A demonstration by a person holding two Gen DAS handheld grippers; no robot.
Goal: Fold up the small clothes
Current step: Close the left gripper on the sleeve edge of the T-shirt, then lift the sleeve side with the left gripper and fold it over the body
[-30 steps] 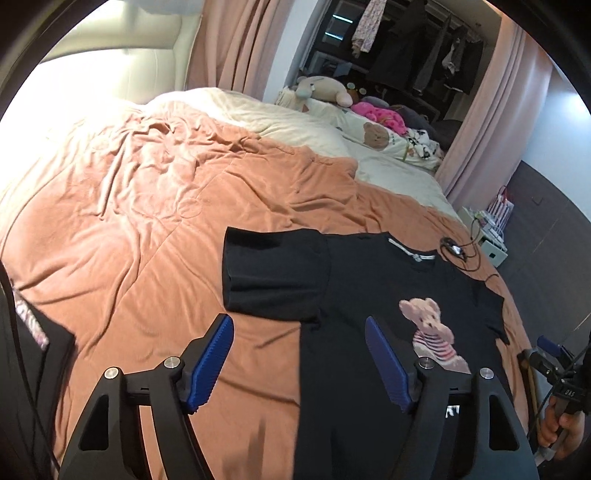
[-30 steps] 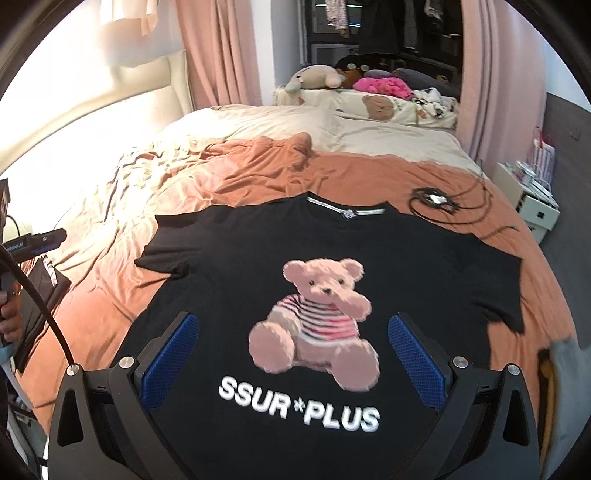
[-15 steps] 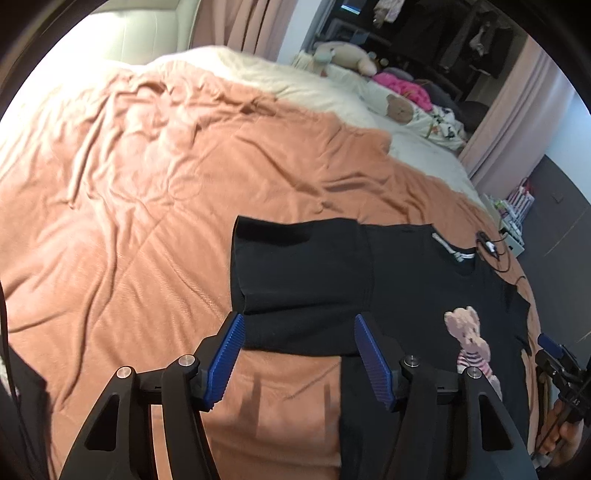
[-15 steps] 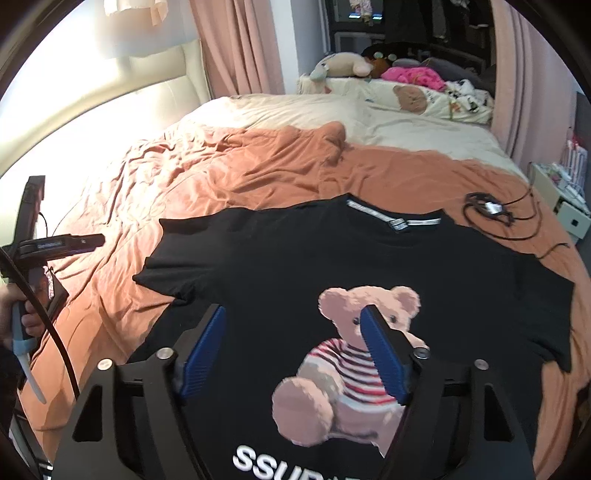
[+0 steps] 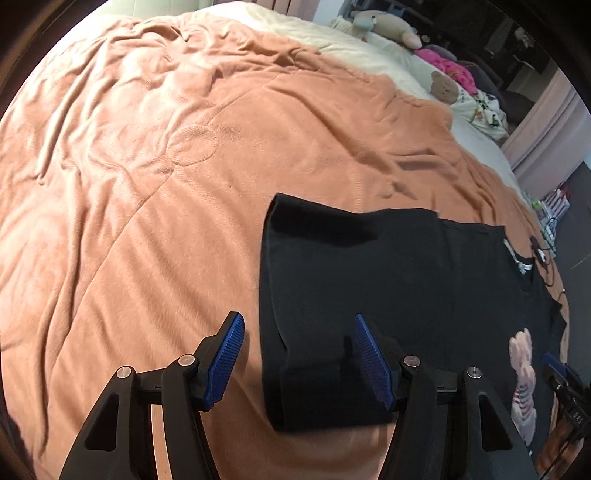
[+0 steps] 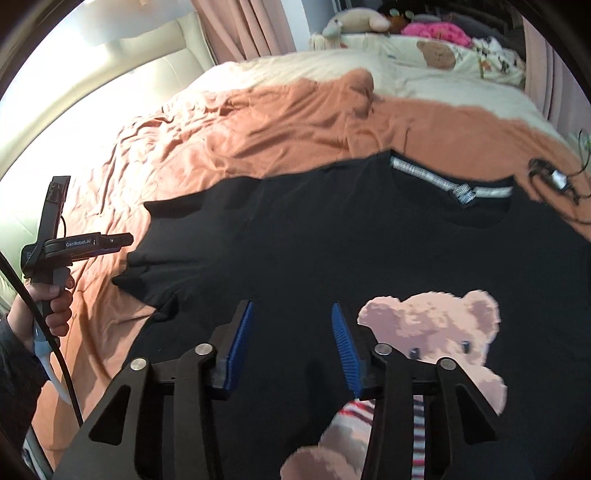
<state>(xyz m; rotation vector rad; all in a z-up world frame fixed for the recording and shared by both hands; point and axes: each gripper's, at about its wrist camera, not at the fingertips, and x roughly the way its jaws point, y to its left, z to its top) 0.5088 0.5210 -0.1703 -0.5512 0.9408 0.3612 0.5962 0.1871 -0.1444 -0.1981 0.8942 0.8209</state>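
Note:
A black T-shirt (image 6: 332, 240) with a bear print (image 6: 436, 332) lies flat, front up, on the bed. In the left wrist view its short sleeve (image 5: 332, 258) spreads over the blanket. My left gripper (image 5: 297, 354) hovers open over the sleeve's near corner, its blue pads straddling the sleeve's hem edge. My right gripper (image 6: 291, 343) hangs low over the shirt's chest, just left of the bear. Its jaws are closing, with flat black cloth under the gap and nothing pinched that I can see. The striped collar label (image 6: 450, 184) lies at the far side.
An orange blanket (image 5: 147, 184) covers the bed, with cream bedding and plush toys (image 6: 354, 22) beyond. A black cable with a small device (image 6: 554, 181) lies right of the collar. A person's hand (image 6: 51, 306) holds the left tool at the left edge. A padded headboard (image 6: 147, 74) stands behind.
Both grippers dropped closer to the shirt. The left one shifted over the sleeve, and its gap narrowed a little. The right one moved up the chest, and its jaws narrowed a lot.

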